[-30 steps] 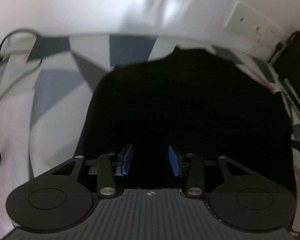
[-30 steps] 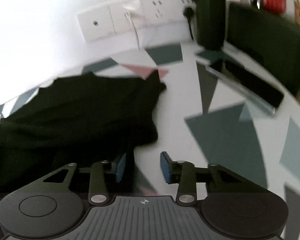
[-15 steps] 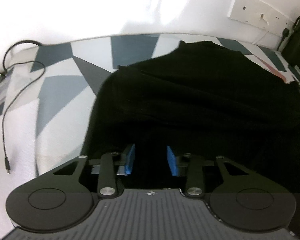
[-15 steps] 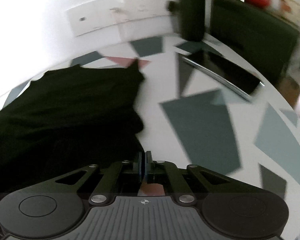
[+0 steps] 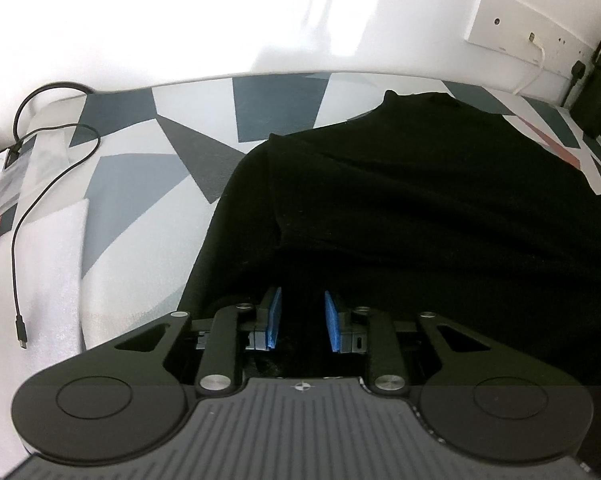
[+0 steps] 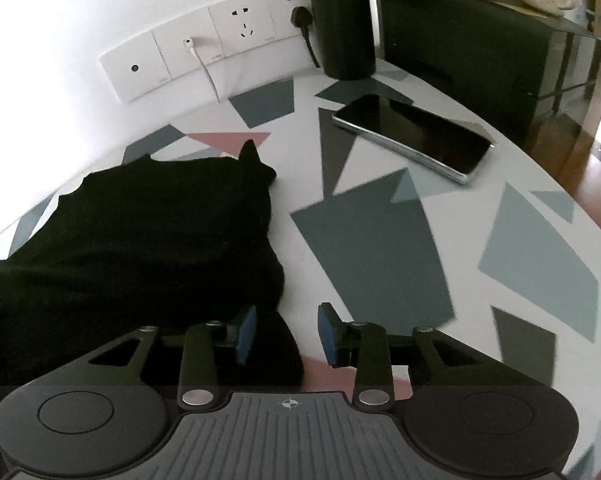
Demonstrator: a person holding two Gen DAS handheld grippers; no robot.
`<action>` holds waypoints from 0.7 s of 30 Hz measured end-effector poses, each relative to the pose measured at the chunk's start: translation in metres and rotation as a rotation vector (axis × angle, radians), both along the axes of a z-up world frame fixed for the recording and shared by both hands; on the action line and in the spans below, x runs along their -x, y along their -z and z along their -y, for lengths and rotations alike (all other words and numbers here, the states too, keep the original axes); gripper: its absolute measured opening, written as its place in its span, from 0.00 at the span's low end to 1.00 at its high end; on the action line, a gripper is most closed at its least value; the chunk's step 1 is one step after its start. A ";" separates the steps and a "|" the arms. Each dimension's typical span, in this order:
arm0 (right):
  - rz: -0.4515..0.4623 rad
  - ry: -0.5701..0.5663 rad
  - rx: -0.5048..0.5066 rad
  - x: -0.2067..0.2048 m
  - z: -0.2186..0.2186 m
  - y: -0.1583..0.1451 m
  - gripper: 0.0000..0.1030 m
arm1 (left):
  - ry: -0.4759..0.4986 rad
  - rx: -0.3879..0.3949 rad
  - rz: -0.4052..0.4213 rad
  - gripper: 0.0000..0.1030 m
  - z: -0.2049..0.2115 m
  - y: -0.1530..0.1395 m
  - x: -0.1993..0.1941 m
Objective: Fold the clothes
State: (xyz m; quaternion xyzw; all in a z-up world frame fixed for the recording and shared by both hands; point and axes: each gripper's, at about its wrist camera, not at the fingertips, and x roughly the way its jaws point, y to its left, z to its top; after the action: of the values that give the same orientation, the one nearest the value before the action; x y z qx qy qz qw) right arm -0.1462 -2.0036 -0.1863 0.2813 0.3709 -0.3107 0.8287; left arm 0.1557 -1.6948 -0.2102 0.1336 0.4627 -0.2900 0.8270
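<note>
- On the patterned table (image 6: 364, 240), the right gripper (image 6: 286, 334), pinched tight half a second earlier, was opened beside the black garment (image 6: 140, 232).
- The left gripper (image 5: 300, 320) was kept open over the cloth.
- A fold was likely just finished.

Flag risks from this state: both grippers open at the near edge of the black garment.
1. The right gripper straddles only the black garment's corner; closing may catch one thin layer or slip off.
2. The phone lies close beside the cloth; a wide sweep could knock it.
3. The loose black cable by the left gripper could snag.
</note>
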 end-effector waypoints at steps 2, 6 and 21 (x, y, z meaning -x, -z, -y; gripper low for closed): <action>-0.024 -0.007 -0.005 -0.012 0.002 0.009 0.29 | -0.003 -0.001 0.000 0.25 0.000 0.000 -0.001; -0.034 -0.070 -0.042 -0.014 -0.001 0.013 0.04 | -0.003 -0.002 0.001 0.25 0.001 0.000 -0.001; -0.052 -0.008 -0.010 0.021 0.001 -0.013 0.31 | -0.015 0.025 0.009 0.25 -0.003 0.001 0.002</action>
State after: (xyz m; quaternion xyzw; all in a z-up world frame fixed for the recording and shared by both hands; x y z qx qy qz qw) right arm -0.1672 -2.0047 -0.1733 0.2759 0.3951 -0.3125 0.8186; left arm 0.1533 -1.6913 -0.2114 0.1211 0.4565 -0.2888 0.8328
